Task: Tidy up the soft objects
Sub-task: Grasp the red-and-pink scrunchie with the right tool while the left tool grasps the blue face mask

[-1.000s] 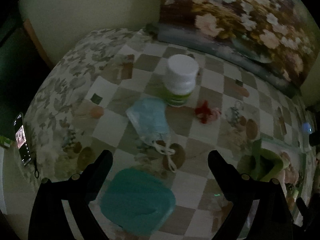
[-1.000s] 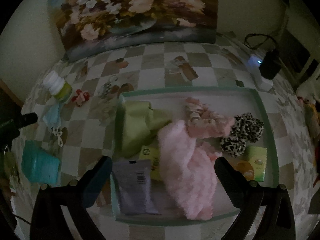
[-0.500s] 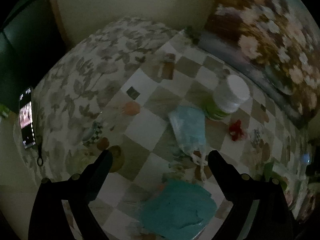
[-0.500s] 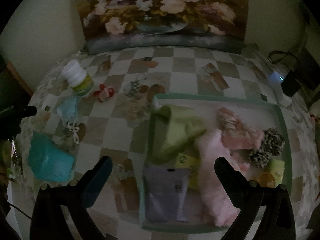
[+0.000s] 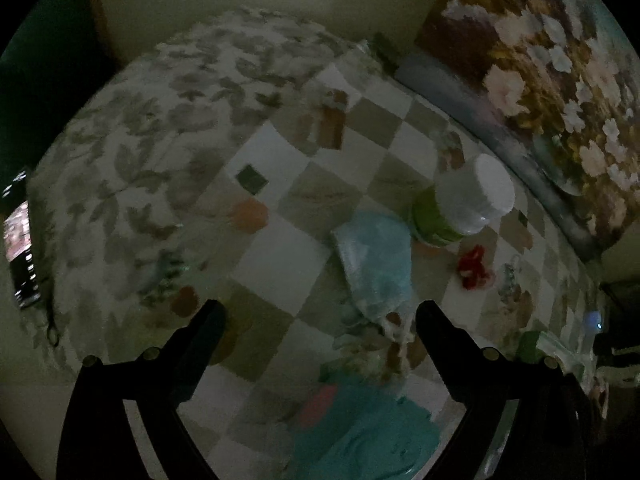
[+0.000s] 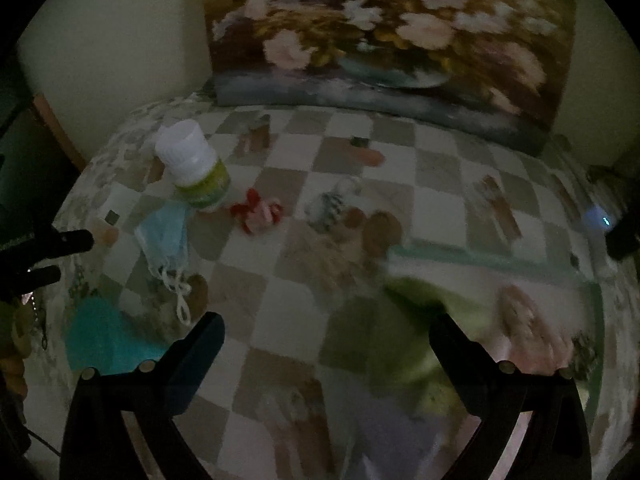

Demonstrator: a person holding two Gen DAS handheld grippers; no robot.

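Observation:
A light blue face mask [image 5: 376,264] lies on the checkered tablecloth, just ahead of my open, empty left gripper [image 5: 320,320]; it also shows in the right wrist view [image 6: 164,236]. A teal cloth [image 5: 372,436] lies below the left gripper, also at the lower left in the right wrist view [image 6: 104,340]. A small red and pink soft item [image 6: 258,212] lies beside the bottle. A teal-rimmed tray [image 6: 480,258] holds a green cloth [image 6: 384,340] and a pink scrunchie [image 6: 524,312]. My right gripper [image 6: 326,328] is open and empty, over the table at the tray's left edge.
A white-capped green bottle [image 5: 464,204] stands behind the mask, also seen in the right wrist view [image 6: 192,164]. A flower painting [image 6: 380,36] leans against the back wall. A lit phone [image 5: 20,236] lies at the far left. A dark device with a blue light [image 6: 600,216] sits at right.
Both grippers have swung left. The left view now centres on the bare tablecloth left of the mask. The right view has moved off the tray toward the bottle and mask. Both stay open.

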